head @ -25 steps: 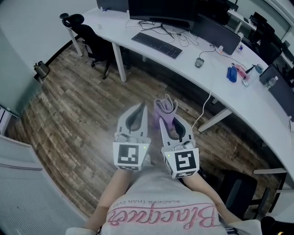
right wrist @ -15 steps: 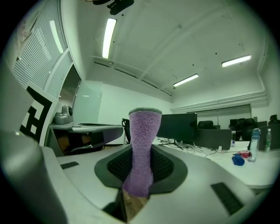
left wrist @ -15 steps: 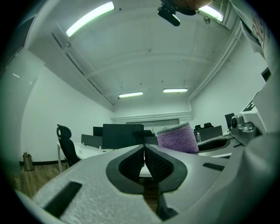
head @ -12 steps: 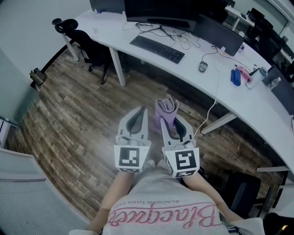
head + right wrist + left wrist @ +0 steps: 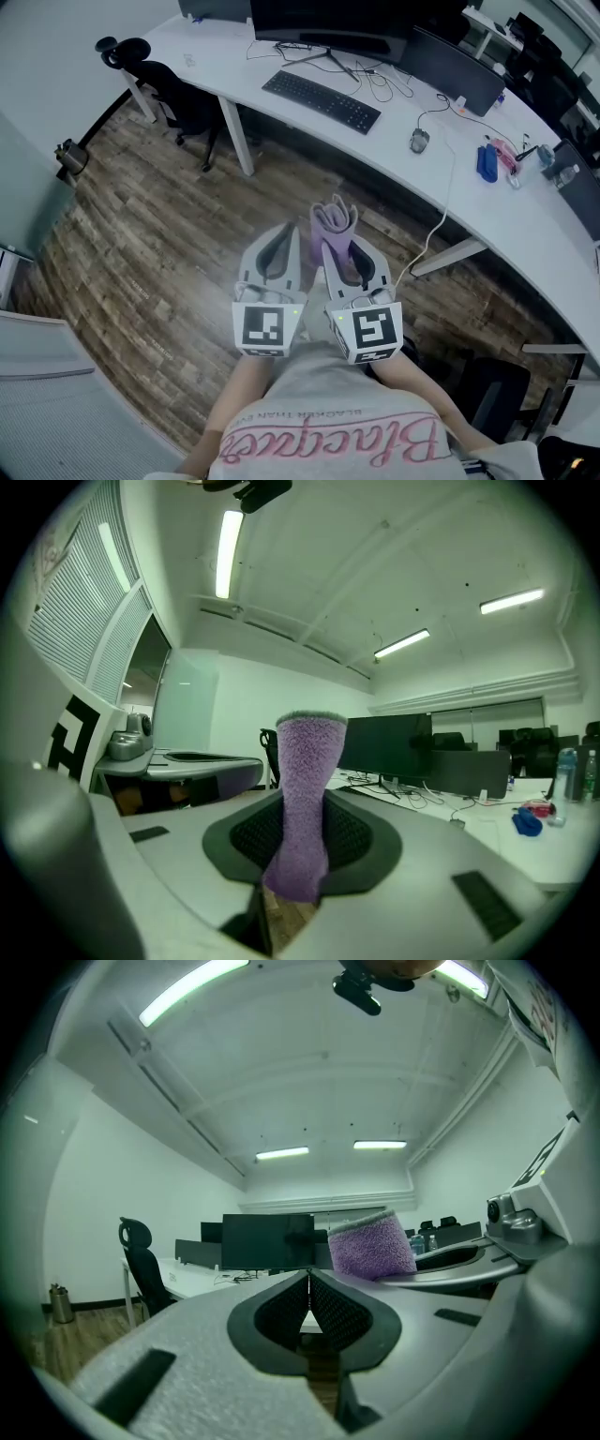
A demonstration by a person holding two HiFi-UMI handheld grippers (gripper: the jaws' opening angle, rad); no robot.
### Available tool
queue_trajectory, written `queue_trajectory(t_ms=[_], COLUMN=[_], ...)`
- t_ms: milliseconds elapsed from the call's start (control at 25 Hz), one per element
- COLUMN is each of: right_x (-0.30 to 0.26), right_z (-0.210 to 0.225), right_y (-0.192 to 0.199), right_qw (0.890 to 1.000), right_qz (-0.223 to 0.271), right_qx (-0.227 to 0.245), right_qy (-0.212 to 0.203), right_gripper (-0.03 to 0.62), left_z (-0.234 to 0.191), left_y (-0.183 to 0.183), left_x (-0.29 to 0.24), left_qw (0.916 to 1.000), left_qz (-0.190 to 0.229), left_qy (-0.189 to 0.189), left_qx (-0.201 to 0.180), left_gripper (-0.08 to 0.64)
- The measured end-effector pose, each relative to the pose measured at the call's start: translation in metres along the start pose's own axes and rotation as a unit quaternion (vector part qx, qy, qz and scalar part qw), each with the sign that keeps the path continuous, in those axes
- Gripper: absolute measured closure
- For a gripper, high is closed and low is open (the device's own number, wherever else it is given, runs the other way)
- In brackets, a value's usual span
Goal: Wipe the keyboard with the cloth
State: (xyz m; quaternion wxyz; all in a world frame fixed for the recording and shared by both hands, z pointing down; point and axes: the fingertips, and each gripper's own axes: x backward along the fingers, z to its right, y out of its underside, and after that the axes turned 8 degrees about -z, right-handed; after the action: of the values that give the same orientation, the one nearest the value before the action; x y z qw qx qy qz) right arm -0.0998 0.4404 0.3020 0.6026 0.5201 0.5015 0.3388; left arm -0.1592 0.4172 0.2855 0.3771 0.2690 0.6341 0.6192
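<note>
Right claw (image 5: 333, 248) clamps the purple cloth (image 5: 334, 220), centre frame; left claw (image 5: 289, 234) is closed and empty. The keyboard (image 5: 321, 101) sits upper centre on the desk (image 5: 525, 234), well apart. Carrying the cloth over comes next, I'd say.

keyboard (image 5: 322, 101) on the desk (image 5: 525, 225), mouse (image 5: 419, 141) right of it, chair (image 5: 178, 89) at left.

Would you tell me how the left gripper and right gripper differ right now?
The right gripper is shut on the cloth; the left gripper holds nothing. The left gripper's jaws meet; the right gripper's are parted by the cloth. Both sit side by side over the floor, short of the keyboard.
</note>
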Motion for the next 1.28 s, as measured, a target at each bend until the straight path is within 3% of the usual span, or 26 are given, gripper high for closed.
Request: queue_trajectory(t_ms=[1280], right_x=[-0.251], right_z=[0.167], right_y=[-0.049], right_qw=[0.999], right_qz=[-0.012], right_qx=[-0.009], right_qy=[-0.033], right_gripper=[0.506], left_z=[-0.084], left_y=[-0.032], left_x=[-0.292], left_qw=[0.9998], left_qz=[-0.018], left_qy=[0.006], left_qx=[-0.011], left_gripper=[0.555])
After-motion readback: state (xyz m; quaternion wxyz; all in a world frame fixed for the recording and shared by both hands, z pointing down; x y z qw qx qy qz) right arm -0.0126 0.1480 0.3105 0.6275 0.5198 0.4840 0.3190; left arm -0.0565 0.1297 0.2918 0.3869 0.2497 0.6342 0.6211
